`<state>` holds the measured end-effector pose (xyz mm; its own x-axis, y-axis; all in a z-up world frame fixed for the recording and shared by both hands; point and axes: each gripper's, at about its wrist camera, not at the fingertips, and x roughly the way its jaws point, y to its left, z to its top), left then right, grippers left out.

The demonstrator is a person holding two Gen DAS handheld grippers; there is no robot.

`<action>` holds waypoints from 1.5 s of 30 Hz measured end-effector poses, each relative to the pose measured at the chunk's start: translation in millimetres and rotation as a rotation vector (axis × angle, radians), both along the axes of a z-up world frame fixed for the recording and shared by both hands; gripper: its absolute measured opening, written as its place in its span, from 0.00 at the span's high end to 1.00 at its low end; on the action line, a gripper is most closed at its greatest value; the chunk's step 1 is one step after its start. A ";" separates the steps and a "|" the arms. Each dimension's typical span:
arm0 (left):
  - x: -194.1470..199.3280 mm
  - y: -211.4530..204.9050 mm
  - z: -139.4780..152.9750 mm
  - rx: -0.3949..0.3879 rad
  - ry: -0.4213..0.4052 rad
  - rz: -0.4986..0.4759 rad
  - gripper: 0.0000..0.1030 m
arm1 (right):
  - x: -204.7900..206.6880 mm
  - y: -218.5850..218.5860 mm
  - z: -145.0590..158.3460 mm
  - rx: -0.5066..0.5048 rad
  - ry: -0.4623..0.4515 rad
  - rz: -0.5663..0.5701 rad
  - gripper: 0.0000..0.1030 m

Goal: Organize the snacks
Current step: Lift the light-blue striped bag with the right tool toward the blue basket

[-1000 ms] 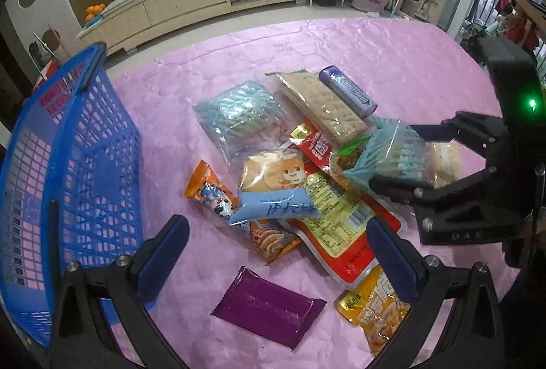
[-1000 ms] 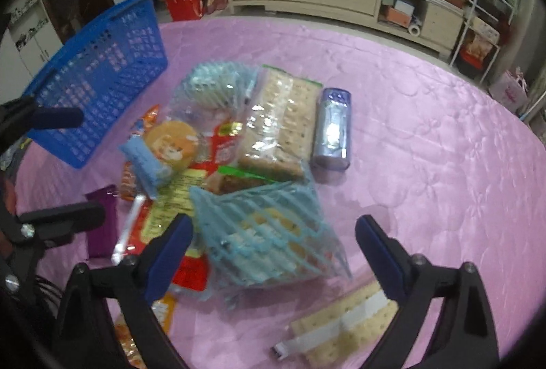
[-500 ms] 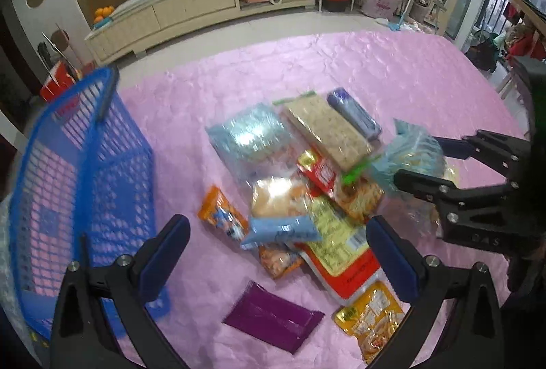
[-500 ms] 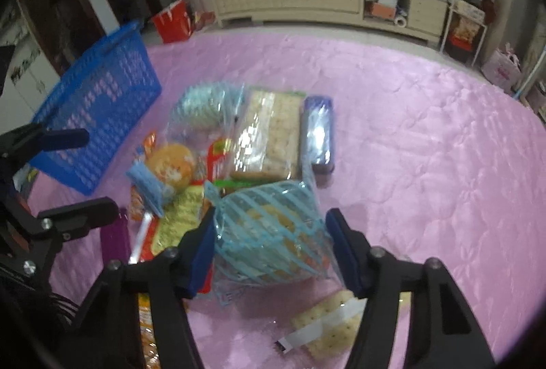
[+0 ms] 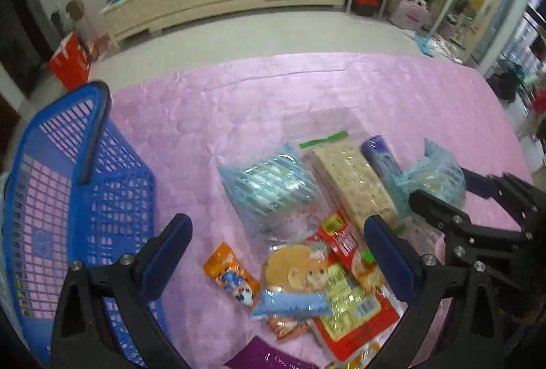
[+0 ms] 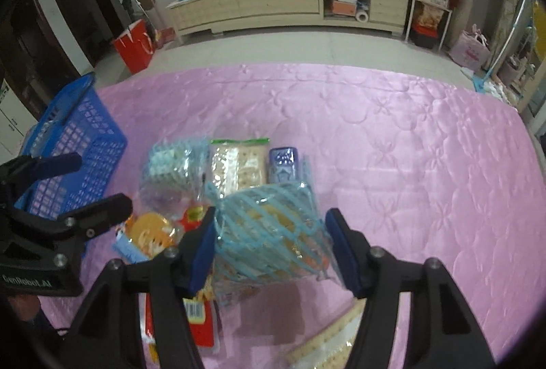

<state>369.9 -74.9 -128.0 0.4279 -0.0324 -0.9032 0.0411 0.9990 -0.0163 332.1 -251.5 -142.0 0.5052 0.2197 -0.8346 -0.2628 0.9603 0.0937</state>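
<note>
Right hand-held gripper (image 6: 269,244) had closed from wide apart onto blue-striped biscuit bag (image 6: 269,232) — pads clamped on both sides, bag lifted clear of pile, shadow on pink quilted table (image 6: 409,147) beneath. Left hand-held gripper (image 5: 276,253) stayed apart, empty, near pile, having swung toward blue basket (image 5: 61,198) at far left. 1 snack secured — likely next: carry left to basket. 2nd striped bag (image 5: 269,188) remained in pile.

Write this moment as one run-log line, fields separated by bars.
right tool: grips blue-striped clear snack bag, lifted | left tool: open, empty | blue plastic basket: no snacks visible inside
</note>
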 end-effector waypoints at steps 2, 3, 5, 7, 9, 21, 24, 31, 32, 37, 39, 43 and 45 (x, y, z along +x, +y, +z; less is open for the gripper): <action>9.9 0.9 -8.4 -0.014 0.021 0.026 0.02 | 10.0 1.5 -2.9 0.000 0.016 -0.007 0.36; 16.4 2.6 -13.3 -0.019 0.023 0.043 0.02 | 15.6 2.0 -3.2 -0.001 0.022 -0.015 0.36; 26.2 3.7 -22.3 -0.035 0.037 0.054 0.02 | 24.3 3.1 -5.3 -0.008 0.028 -0.025 0.36; 36.7 6.2 -31.6 -0.054 0.058 0.066 0.02 | 27.8 7.0 -7.4 -0.026 0.030 -0.027 0.36; 48.2 8.0 -41.6 -0.046 0.076 0.087 0.02 | 34.7 7.9 -9.2 -0.036 0.033 -0.029 0.36; 59.9 0.7 -66.0 -0.040 0.126 0.041 0.29 | 41.4 0.2 -14.6 -0.031 0.070 -0.048 0.36; 52.5 -2.7 -60.3 -0.039 0.127 0.023 0.41 | 38.7 -3.7 -11.6 -0.023 0.083 -0.054 0.36; 20.4 3.2 -30.1 -0.086 0.085 0.025 0.43 | 23.4 -8.7 7.5 0.003 0.091 -0.075 0.36; 15.8 4.6 -24.9 -0.092 0.078 0.021 0.43 | 20.8 -7.5 12.0 -0.001 0.085 -0.077 0.36; -13.7 9.3 13.2 -0.120 0.008 -0.006 0.43 | 2.3 -2.2 42.5 -0.008 0.043 -0.082 0.36; -23.1 13.0 27.4 -0.133 -0.019 -0.008 0.43 | -5.7 0.5 53.4 -0.006 0.032 -0.081 0.36; -44.8 22.5 57.9 -0.138 -0.069 -0.022 0.43 | -25.1 6.8 77.2 0.004 0.005 -0.080 0.36; -58.5 26.9 72.8 -0.125 -0.092 -0.027 0.43 | -35.3 9.3 89.6 0.015 -0.007 -0.078 0.36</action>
